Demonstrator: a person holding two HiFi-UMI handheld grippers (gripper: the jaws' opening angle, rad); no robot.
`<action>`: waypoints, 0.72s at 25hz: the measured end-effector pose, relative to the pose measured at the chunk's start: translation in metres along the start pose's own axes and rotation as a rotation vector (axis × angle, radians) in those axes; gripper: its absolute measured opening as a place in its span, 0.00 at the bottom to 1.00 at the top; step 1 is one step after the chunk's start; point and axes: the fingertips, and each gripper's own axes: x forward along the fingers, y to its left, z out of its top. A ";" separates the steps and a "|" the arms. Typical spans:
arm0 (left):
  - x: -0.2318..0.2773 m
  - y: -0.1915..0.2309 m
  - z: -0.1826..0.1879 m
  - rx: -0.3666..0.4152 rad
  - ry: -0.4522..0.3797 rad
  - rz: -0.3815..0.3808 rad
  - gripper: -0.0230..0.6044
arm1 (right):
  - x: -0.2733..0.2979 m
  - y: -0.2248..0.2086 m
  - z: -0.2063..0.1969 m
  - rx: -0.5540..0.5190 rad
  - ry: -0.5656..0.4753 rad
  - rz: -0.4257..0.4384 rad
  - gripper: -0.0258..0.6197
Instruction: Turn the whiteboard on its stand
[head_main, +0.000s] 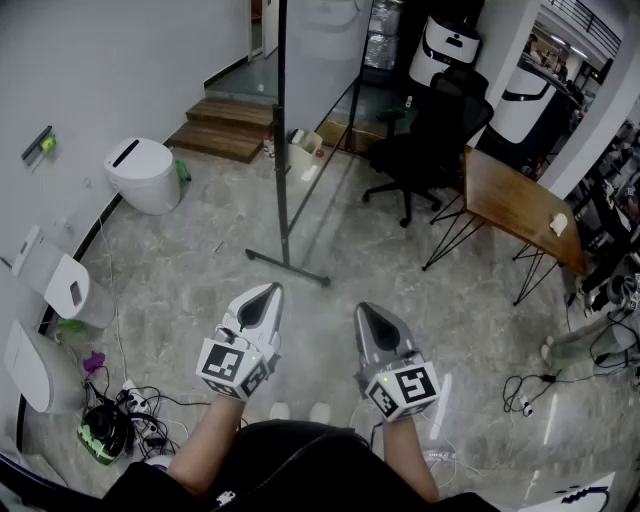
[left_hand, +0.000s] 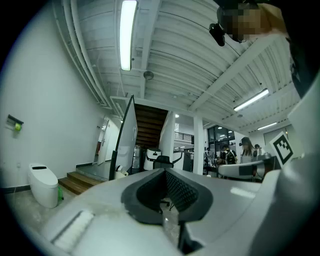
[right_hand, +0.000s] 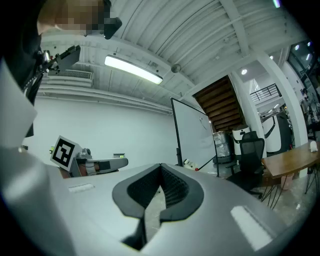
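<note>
Whiteboard: the whiteboard (head_main: 283, 150) stands upright on its stand toward the far middle of the floor. From the head view it is almost edge-on, a thin dark frame rising from a foot bar (head_main: 290, 268).
Neighbours: wooden steps (head_main: 225, 125) lie to its far left and a black office chair (head_main: 430, 150) to its right, both apart from it. The floor around the foot bar looks open enough for it to swing.
Left gripper: the left gripper (head_main: 268, 290) is clenched, its pads meeting with nothing between them. It is held low by the near edge of the floor, close to the person's body and pointing at the board.
Right gripper: the right gripper (head_main: 365, 310) is clenched too, tips together and empty, level with the left one.
Why held so: the 2 tongs are well apart from the board, so nothing is gripped yet; this reads as an approach stance.
Task state: turning not yet begun, judging by the gap.
Next need: likely walking closer and opening the jaws to take the frame edge.
</note>
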 end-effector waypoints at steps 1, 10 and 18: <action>0.001 -0.001 -0.001 0.001 0.002 0.001 0.04 | -0.001 -0.001 -0.001 0.001 0.001 -0.001 0.05; 0.016 -0.010 -0.006 0.006 0.003 0.012 0.04 | -0.006 -0.019 -0.005 0.004 0.002 0.011 0.05; 0.027 -0.022 -0.013 0.018 0.011 0.025 0.04 | -0.010 -0.033 -0.007 0.003 0.009 0.032 0.05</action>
